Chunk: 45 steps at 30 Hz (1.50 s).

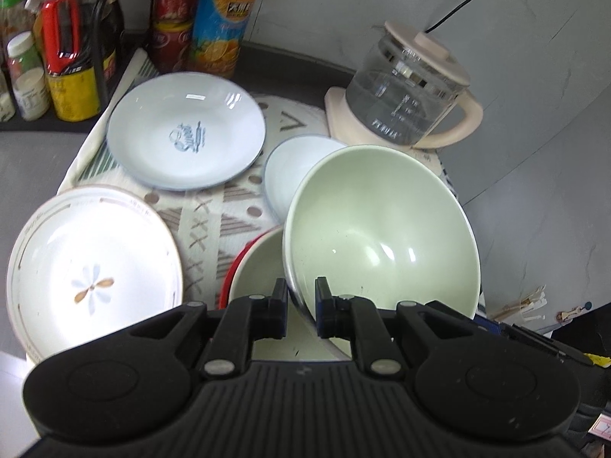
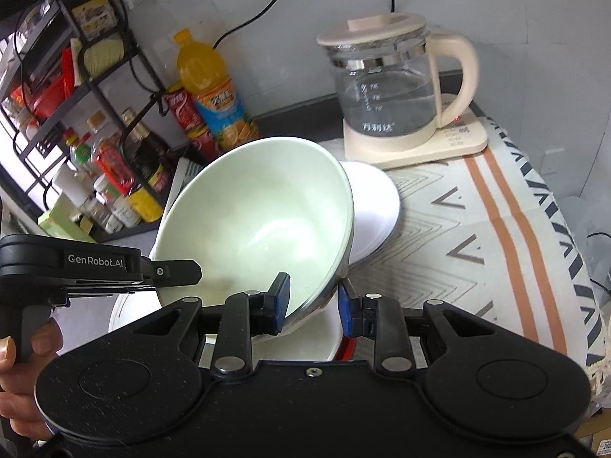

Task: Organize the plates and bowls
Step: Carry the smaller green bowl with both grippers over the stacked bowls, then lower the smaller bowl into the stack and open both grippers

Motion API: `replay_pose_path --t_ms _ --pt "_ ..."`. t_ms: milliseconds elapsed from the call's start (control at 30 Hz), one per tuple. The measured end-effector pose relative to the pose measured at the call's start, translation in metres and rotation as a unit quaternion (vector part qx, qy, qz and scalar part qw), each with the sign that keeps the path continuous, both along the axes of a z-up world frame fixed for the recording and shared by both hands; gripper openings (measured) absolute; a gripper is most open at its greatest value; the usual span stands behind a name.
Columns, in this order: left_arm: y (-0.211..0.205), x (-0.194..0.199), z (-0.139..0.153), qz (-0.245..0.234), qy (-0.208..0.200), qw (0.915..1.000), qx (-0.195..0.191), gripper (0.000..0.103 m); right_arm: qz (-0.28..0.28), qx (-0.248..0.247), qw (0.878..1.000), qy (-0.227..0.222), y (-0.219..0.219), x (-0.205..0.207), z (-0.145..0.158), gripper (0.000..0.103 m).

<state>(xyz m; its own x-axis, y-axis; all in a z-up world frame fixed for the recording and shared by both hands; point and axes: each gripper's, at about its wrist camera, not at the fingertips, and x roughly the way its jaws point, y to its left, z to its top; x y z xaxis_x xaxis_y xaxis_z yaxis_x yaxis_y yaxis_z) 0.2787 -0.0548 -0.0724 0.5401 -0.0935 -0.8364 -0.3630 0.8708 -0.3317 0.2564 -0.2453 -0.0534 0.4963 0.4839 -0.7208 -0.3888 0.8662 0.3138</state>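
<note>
Green bowl hides most of the small white plate behind it.

Even, cool indoor light; strong fisheye bending at the edges.

Glare is seen on the flower plate, washed out to white at lower left of the left wrist view, and small window reflections are carried inside the green bowl. Straight lines are curved toward the frame corners. Slight motion blur is noted on the kettle handle and the bottles.
</note>
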Motion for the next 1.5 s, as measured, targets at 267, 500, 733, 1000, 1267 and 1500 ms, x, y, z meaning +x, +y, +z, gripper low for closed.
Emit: replay_pose_path --t_ms 267,500,733,1000,1267,1500 --pt "-0.001 -0.009 -0.018 0.001 0.038 0.9992 -0.011 0.012 0.015 -0.022 0.999 0.022 0.007 -0.014 -0.014 0.027" --pt "0.003 -0.007 -0.028 0.011 0.065 0.9978 -0.009 0.012 0.025 -0.032 0.998 0.041 0.012 -0.017 -0.027 0.028" --pt "0.000 -0.001 -0.027 0.014 0.091 0.9956 0.020 0.013 0.043 -0.043 0.997 0.044 0.021 -0.018 -0.034 0.031" --pt "0.001 -0.003 -0.027 0.018 0.096 0.9951 0.016 0.019 0.048 -0.047 0.997 0.041 0.018 -0.020 -0.033 0.033" --pt "0.000 -0.006 -0.028 0.022 0.112 0.9929 0.035 0.034 0.048 -0.055 0.997 0.031 0.013 -0.021 -0.032 0.041" --pt "-0.001 -0.009 -0.010 0.022 0.115 0.9912 0.061 0.046 0.044 -0.042 0.997 0.038 0.003 -0.024 -0.031 0.044"
